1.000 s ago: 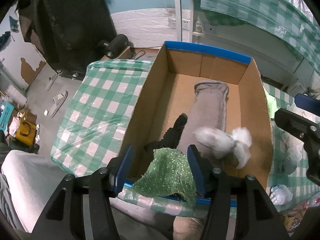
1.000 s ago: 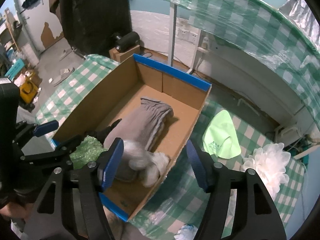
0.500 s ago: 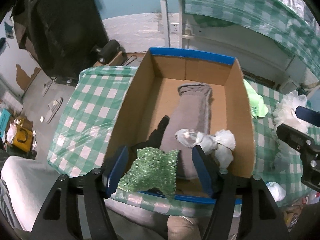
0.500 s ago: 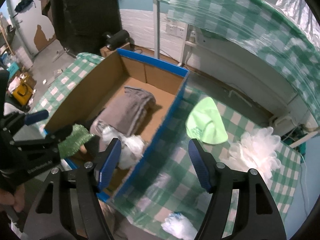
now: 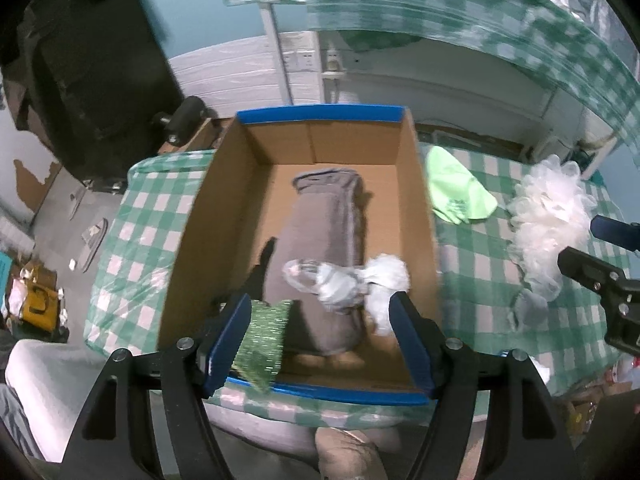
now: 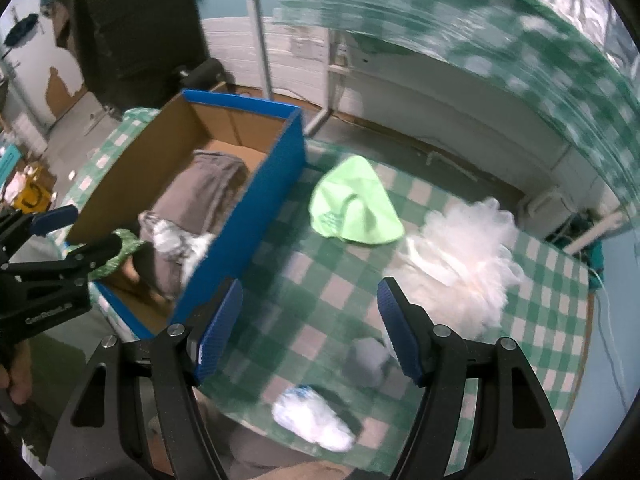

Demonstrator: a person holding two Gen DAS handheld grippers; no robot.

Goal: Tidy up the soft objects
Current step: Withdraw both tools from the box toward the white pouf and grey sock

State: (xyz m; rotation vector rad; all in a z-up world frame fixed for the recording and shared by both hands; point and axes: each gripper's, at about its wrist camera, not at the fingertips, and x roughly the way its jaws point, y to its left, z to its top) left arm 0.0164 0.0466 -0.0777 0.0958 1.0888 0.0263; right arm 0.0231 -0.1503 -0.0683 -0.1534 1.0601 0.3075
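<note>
Left gripper (image 5: 320,340) apart, green cloth (image 5: 265,340) falling into box (image 5: 416,216) | right gripper (image 6: 310,328) apart, over table (image 6: 320,288) for next pick.

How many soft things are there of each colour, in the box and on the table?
Grey: 2, the rolled grey towel in the box and a small grey bundle on the table.
Green: 2, the sparkly green cloth and the lime green cloth.
White: 3, the white bundle, the white mesh pouf, the white wad.
Black: 1, the black item.
Total: 8.

Right hand-held gripper (image 6: 310,326) agape above checkered table (image 6: 532,320).
</note>
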